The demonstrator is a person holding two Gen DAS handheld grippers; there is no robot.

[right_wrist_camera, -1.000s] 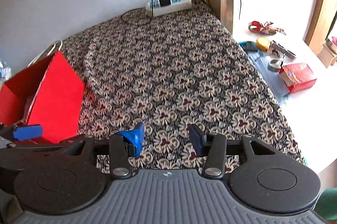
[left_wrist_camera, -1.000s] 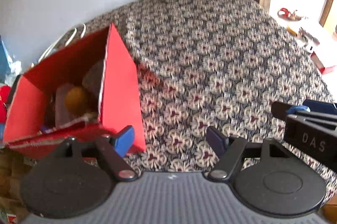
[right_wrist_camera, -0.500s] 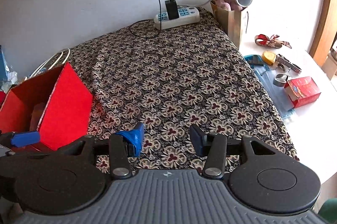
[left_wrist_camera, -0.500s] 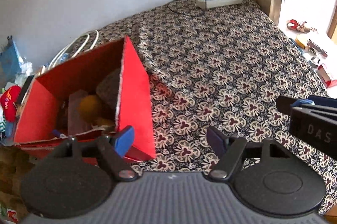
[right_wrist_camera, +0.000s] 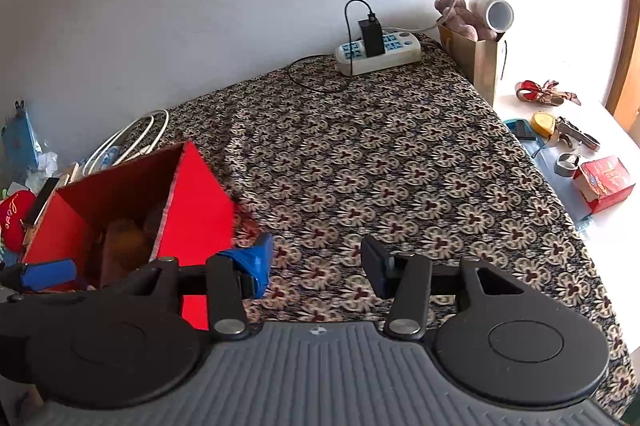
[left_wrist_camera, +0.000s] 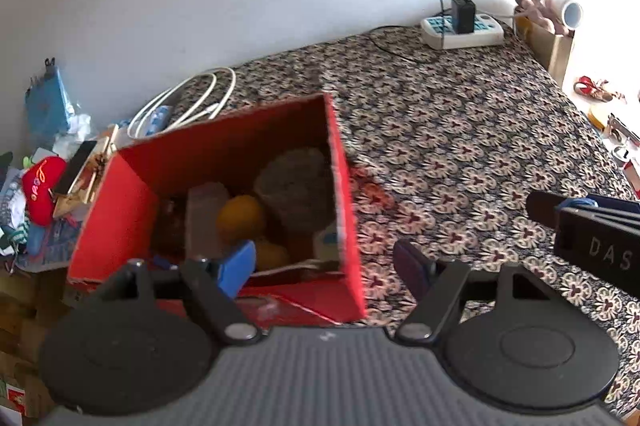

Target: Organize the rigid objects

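An open red box [left_wrist_camera: 340, 194] stands at the left edge of the patterned tablecloth [left_wrist_camera: 460, 146]; it also shows in the right wrist view [right_wrist_camera: 196, 202]. Inside lie an orange ball [left_wrist_camera: 240, 218], a grey stone-like lump [left_wrist_camera: 296, 182], a pale block [left_wrist_camera: 204, 218] and other items. My left gripper [left_wrist_camera: 326, 264] is open and empty, hovering over the box's near right corner. My right gripper [right_wrist_camera: 318, 264] is open and empty above the cloth, right of the box; its body shows in the left wrist view [left_wrist_camera: 596, 246].
A power strip with a charger [right_wrist_camera: 378, 50] lies at the cloth's far edge, beside a paper bag with a plush toy [right_wrist_camera: 476, 38]. White cables [left_wrist_camera: 188, 102] and clutter [left_wrist_camera: 44, 182] lie left of the box. A small red box [right_wrist_camera: 606, 182] and small items sit on the white table at right.
Both grippers have risen and pulled back; the views now look down more into the red box. Both stayed open and empty. The box has not moved.
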